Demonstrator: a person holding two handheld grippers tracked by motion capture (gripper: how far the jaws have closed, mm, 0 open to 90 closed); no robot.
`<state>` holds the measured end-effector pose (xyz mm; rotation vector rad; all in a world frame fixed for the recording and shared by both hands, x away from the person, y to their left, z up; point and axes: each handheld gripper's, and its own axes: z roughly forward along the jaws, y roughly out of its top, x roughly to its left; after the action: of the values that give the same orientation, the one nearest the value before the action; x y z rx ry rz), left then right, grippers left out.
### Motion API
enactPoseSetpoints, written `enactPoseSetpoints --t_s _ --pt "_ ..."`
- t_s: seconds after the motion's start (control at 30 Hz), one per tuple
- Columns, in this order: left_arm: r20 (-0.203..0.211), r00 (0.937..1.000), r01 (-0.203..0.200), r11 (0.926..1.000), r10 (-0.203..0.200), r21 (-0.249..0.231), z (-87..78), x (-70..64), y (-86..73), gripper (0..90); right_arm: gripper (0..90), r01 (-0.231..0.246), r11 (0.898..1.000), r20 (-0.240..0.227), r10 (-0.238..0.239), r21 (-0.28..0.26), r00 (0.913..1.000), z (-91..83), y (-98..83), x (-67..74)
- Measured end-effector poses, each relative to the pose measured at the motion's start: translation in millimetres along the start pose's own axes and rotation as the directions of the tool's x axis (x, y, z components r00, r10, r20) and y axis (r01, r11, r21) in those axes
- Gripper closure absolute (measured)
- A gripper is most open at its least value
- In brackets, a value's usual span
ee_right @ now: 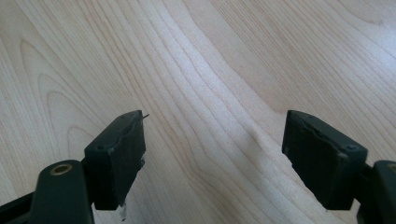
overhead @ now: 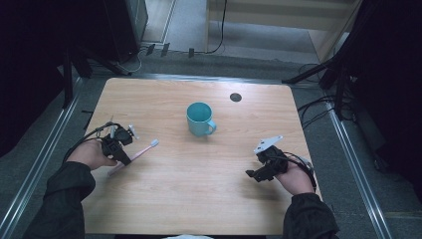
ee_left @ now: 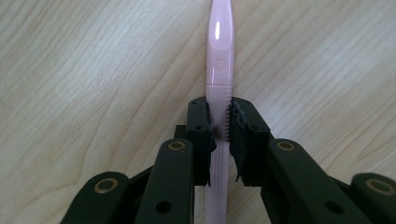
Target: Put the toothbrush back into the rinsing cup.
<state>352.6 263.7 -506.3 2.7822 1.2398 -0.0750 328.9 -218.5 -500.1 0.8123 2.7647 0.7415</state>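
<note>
Left gripper had its jaws clamped on the ribbed part of the pink toothbrush handle, with handle running out both ahead of and behind the pads; in the high view the toothbrush sat at the near-left of the table, bristle end pointing toward the centre. Whether it was lifted clear of the wood could not be told. Right gripper hovered over bare wood, jaws wide apart and holding nothing; it showed at the near-right in the high view. Farther off, the teal mug stood upright near the table's centre, mouth open. Judgement: likely step is carrying the brush to the mug. To do it well, keep the squeeze steady, tip the brush toward upright, and lower it inside the rim without knocking the mug.
</note>
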Motion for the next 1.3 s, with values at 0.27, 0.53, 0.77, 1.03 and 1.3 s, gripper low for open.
enactPoseSetpoints --t_s 0.27,0.53,0.77,1.03,1.3 --pt "-0.018 0.9995 0.028 0.9995 -0.027 0.014 0.0 -2.1 3.2 79.0 21.2 -0.001 1.000 0.007 0.001 -0.007 1.0000 -1.4 -0.3 -0.4" --pt "-0.010 0.9999 0.012 0.9999 -0.012 0.004 0.3 -4.3 4.4 79.2 21.2 0.000 1.000 0.008 0.000 -0.006 1.0000 -1.3 -0.7 -1.5" --pt "-0.001 0.9997 0.024 0.9997 -0.024 -0.005 -2.1 -1.5 1.2 79.2 21.2 0.004 1.000 0.010 -0.004 -0.003 0.9999 -0.8 -0.5 -1.4" --pt "0.012 0.9994 0.033 0.9989 -0.033 -0.034 -9.0 1.0 -1.3 79.2 21.2 0.006 1.000 0.010 -0.006 0.008 0.9999 0.3 -0.5 -0.7" --pt "0.040 0.9980 0.052 0.9952 -0.049 -0.083 -15.6 3.0 -3.6 79.2 21.2 0.006 1.000 0.011 -0.006 0.007 0.9999 0.1 -0.3 -0.5"
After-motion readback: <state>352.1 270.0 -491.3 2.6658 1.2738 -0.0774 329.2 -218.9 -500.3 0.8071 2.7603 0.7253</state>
